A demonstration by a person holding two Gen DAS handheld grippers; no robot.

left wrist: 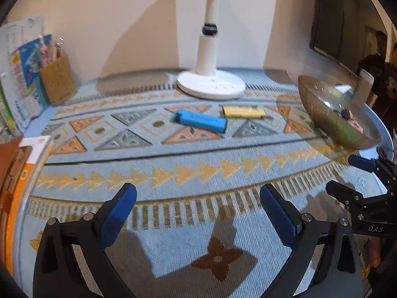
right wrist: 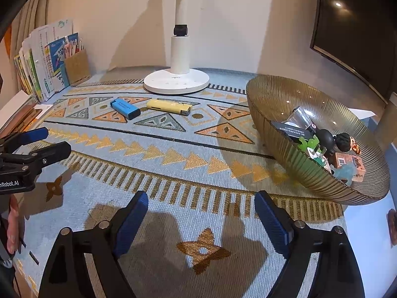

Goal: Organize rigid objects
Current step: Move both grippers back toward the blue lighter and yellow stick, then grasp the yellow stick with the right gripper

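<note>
Left wrist view: the left hand-held gripper (left wrist: 198,213) hangs above the patterned cloth (left wrist: 173,164) on the worktop, jaws spread wide and holding nothing. Ahead of it lie a blue lighter (left wrist: 200,121) and, just beyond and to the right, a yellow lighter (left wrist: 243,112), close together but apart. A white lamp base (left wrist: 211,84) stands behind them. Far right sits a ribbed glass bowl (left wrist: 322,109), with the right hand-held gripper (left wrist: 347,176) below it.

Right wrist view: the right hand-held gripper (right wrist: 201,213) is likewise wide open and empty. The blue lighter (right wrist: 124,108) and yellow lighter (right wrist: 169,106) lie ahead and left; the glass bowl (right wrist: 273,99), holding small trinkets, sits ahead and right. The left hand-held gripper (right wrist: 53,140) enters at far left, jaws apart.
</note>
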